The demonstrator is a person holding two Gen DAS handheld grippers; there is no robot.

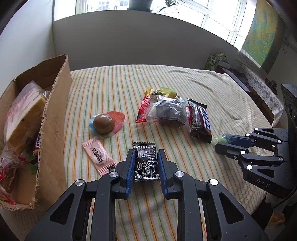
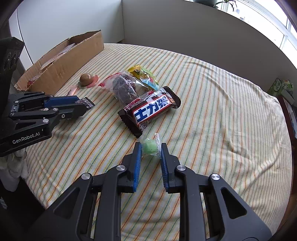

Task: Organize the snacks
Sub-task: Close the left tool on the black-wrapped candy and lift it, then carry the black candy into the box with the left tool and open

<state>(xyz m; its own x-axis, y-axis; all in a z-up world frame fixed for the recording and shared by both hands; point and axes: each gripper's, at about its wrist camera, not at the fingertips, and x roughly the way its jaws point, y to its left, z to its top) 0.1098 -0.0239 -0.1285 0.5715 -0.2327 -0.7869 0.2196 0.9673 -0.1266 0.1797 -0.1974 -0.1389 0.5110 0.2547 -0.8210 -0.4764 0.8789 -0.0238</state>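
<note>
The left tool (image 1: 146, 157), marked "GenRobot.AI", pinches a black packet (image 1: 146, 162) with unreadable print; the right tool (image 2: 150, 148) grips a green candy (image 2: 150, 146).

Bright daylight enters through the window (image 1: 213, 16) far ahead of each gripper, blown out white; soft shadows, sharp centres, heavy fisheye bending and dark corners.

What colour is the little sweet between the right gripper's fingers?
Pale green, in a clear wrapper: the sweet shows best in the right wrist view.
</note>
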